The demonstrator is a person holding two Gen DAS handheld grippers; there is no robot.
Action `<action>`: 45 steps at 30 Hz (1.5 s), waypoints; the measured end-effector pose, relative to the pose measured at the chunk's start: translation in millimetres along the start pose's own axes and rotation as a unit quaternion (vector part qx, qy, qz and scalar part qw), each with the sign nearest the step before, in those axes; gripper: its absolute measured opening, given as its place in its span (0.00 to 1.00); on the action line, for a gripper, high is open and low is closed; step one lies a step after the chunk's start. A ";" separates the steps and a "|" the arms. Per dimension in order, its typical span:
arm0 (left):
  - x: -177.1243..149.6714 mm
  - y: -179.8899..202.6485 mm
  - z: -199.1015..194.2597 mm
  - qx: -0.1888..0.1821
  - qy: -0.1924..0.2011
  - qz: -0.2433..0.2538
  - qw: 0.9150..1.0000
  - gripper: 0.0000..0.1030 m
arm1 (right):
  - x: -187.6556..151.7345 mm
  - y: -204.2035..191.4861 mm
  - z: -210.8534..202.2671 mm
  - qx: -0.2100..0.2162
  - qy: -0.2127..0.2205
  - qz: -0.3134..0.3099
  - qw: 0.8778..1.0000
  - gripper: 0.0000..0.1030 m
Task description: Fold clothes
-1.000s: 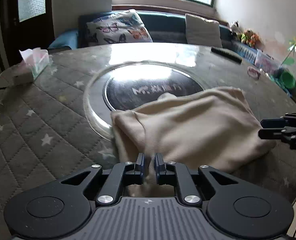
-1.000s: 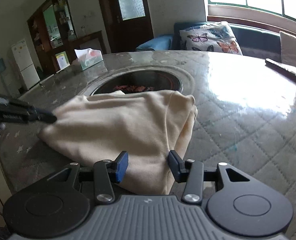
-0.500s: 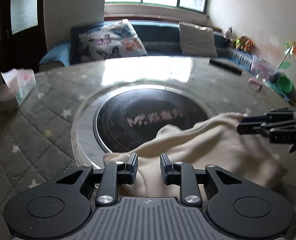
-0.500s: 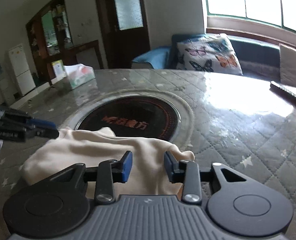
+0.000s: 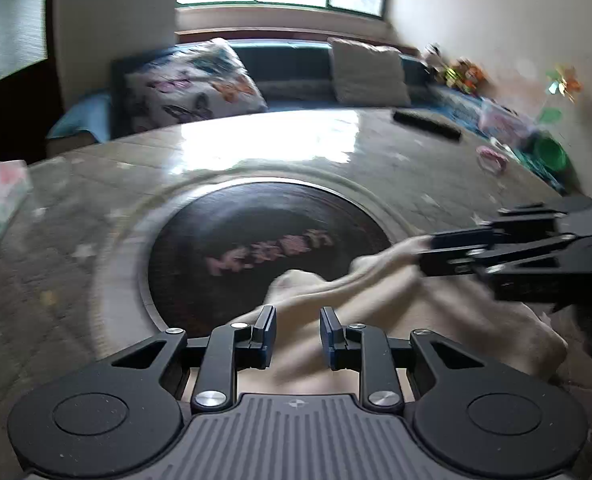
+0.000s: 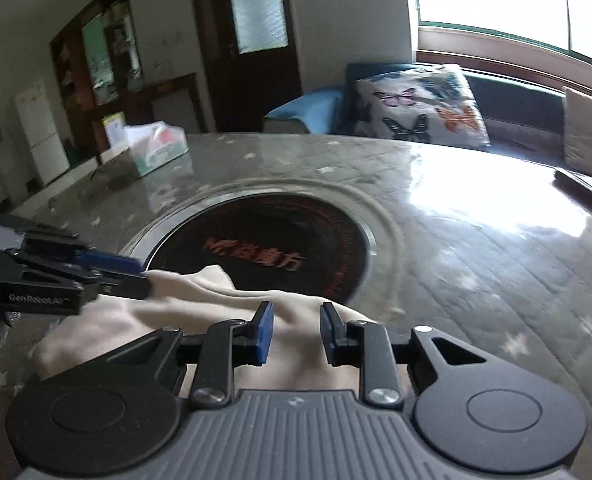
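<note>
Both the left gripper (image 5: 298,334) and right gripper (image 6: 294,334) hovered with jaws spread over the cream garment (image 6: 200,300) bundled on the quilted table (image 6: 496,248), where neat folding seemed to demand matched, even grips on its edges.

Two cushions (image 5: 200,80) (image 5: 366,70), one tissue box (image 6: 156,148), one cream garment (image 5: 376,320), one remote (image 5: 426,125).

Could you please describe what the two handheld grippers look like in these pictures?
Both look alike. The left gripper has a grey ribbed body, black linkage arms with silver pivot screws, round black discs at either side and blue-edged pads. The right gripper has the same build, with brighter blue pads. Seen side-on from the right wrist camera, the left gripper bears white "GenRobot.AI" lettering.
</note>
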State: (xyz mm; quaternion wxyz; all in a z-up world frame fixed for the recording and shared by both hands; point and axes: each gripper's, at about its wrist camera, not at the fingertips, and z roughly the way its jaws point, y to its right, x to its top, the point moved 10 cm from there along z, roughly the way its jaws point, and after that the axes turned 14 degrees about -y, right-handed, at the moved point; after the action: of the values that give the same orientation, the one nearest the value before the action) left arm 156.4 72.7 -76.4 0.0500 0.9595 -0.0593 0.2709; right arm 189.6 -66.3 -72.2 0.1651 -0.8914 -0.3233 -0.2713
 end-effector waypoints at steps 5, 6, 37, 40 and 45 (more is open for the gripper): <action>11.5 -3.2 24.3 0.006 -0.018 -0.006 1.000 0.26 | 6.7 -4.1 29.5 -0.018 -0.028 -0.013 0.999 0.24; 13.2 -4.7 24.8 0.005 -0.018 -0.009 1.000 0.26 | 7.9 -3.6 33.8 -0.020 -0.030 -0.011 0.999 0.24; -3.5 -41.9 -17.6 0.022 -0.006 -0.015 1.000 0.46 | -51.1 -160.7 -5.9 0.076 -0.018 -0.217 0.973 0.37; -15.8 -45.3 -26.6 0.031 -0.004 -0.024 0.999 0.47 | -53.1 -147.2 -10.3 0.064 -0.022 -0.197 0.978 0.37; -41.9 -44.1 -38.6 0.046 -0.003 -0.030 0.998 0.54 | -77.3 -145.0 -21.7 0.080 -0.037 -0.199 0.976 0.38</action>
State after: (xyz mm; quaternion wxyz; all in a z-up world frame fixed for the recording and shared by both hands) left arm 107.2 124.9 -68.5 0.0138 0.9630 -0.0177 0.2687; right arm 35.1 -7.4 -83.3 0.1668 -0.8024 -0.5209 -0.2386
